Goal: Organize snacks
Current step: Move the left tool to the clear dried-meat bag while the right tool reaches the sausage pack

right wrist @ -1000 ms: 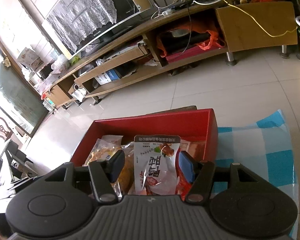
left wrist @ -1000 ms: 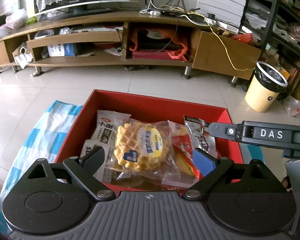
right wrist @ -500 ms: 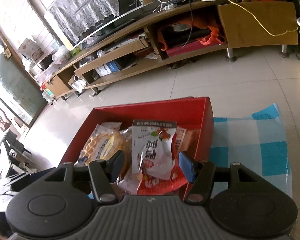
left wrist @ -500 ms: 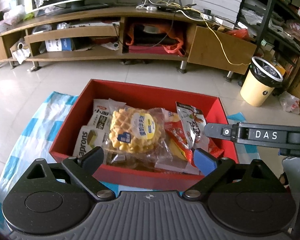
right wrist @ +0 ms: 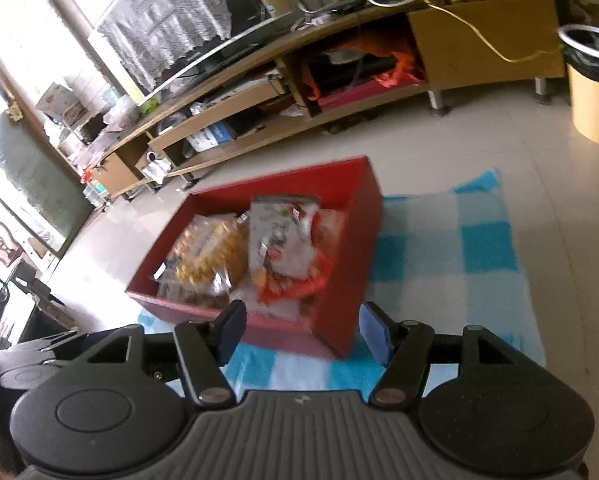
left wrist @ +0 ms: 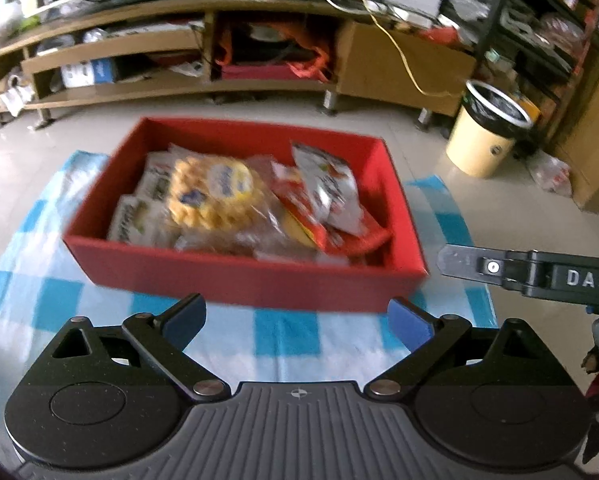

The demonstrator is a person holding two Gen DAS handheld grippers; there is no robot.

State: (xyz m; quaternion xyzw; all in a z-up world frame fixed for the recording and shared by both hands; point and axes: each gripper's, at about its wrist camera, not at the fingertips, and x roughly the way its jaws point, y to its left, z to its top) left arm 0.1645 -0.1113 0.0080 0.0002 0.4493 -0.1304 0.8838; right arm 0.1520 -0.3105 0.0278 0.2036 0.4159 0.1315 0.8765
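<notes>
A red box [left wrist: 235,276] packed with snack packets [left wrist: 215,194] sits on a blue-and-white checked cloth [left wrist: 283,332] on the tiled floor. The left gripper [left wrist: 297,316] hangs spread and empty before the box's near edge. The right gripper [right wrist: 299,330], jaws opening with nothing between them, hangs at the box's near corner; only the right wrist view shows a lace-covered television [right wrist: 187,36].

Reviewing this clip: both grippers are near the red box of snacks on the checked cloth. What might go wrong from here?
1. The snacks are heaped high in the red box; the white packet leans up near the rim and might slide out.
2. The right gripper, jaws opening and empty, sits close to the box's near corner and could nudge it.
3. The box rests on a loose checked cloth, which might slip or bunch on the tiled floor.
</notes>
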